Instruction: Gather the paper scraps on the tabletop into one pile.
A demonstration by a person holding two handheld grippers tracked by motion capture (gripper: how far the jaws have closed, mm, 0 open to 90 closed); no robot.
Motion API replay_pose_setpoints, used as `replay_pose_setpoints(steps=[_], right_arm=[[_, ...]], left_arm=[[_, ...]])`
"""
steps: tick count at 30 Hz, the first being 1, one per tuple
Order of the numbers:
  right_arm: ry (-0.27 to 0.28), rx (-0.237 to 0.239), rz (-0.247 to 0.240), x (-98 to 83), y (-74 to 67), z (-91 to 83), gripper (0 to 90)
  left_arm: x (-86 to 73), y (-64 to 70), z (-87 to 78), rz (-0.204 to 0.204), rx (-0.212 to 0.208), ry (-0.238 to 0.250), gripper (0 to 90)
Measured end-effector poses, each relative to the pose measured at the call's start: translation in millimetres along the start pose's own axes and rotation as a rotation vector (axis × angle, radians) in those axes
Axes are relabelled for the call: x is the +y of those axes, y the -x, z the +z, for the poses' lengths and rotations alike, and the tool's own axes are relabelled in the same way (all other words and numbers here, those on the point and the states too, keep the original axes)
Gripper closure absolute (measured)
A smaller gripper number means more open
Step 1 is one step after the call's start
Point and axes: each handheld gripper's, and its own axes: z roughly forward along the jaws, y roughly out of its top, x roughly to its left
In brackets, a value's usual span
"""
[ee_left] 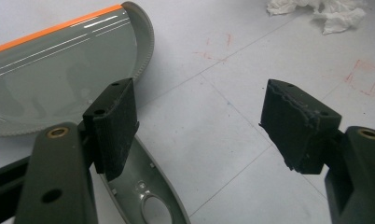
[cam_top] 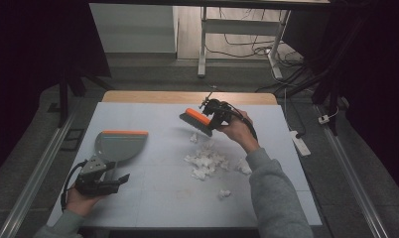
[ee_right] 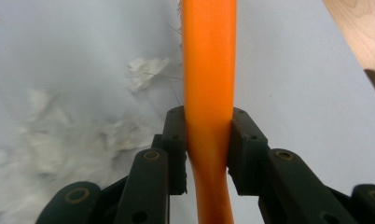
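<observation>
A grey dustpan (cam_top: 119, 144) with an orange lip lies flat on the left of the pale table (cam_top: 153, 203). Its handle (ee_left: 148, 196) runs toward my left gripper (cam_top: 114, 177), which is open. In the left gripper view the jaws (ee_left: 204, 126) stand wide apart over bare table, with the handle beside and under the left pad (ee_left: 113, 130). My right gripper (cam_top: 215, 116) is shut on the orange handle (ee_right: 209, 93) of a hand brush (cam_top: 196, 121), held above the far middle of the table with its bristles down. Torn white paper scraps (cam_top: 205, 161) lie below the brush.
A single scrap (cam_top: 224, 193) lies nearer the front edge, and more scraps (ee_left: 325, 11) lie beyond the left jaws. A wooden strip (cam_top: 187, 96) borders the table's far side. A power strip (cam_top: 301, 144) lies on the floor to the right. Desk legs and cables stand behind.
</observation>
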Motion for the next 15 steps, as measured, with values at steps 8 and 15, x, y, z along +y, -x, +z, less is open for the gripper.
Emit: replay_pose_setpoints(steps=[8,15], right_arm=[[-0.086,0.092,-0.114,7.5,-20.7,10.1,70.5],[-0.085,0.12,-0.178,-11.0,-43.0,-12.3,70.5]], left_arm=[[0.2,0.7,-0.3,0.003,-0.001,0.003,28.1],[0.6,1.9,0.8,0.005,-0.002,-0.001,28.1]])
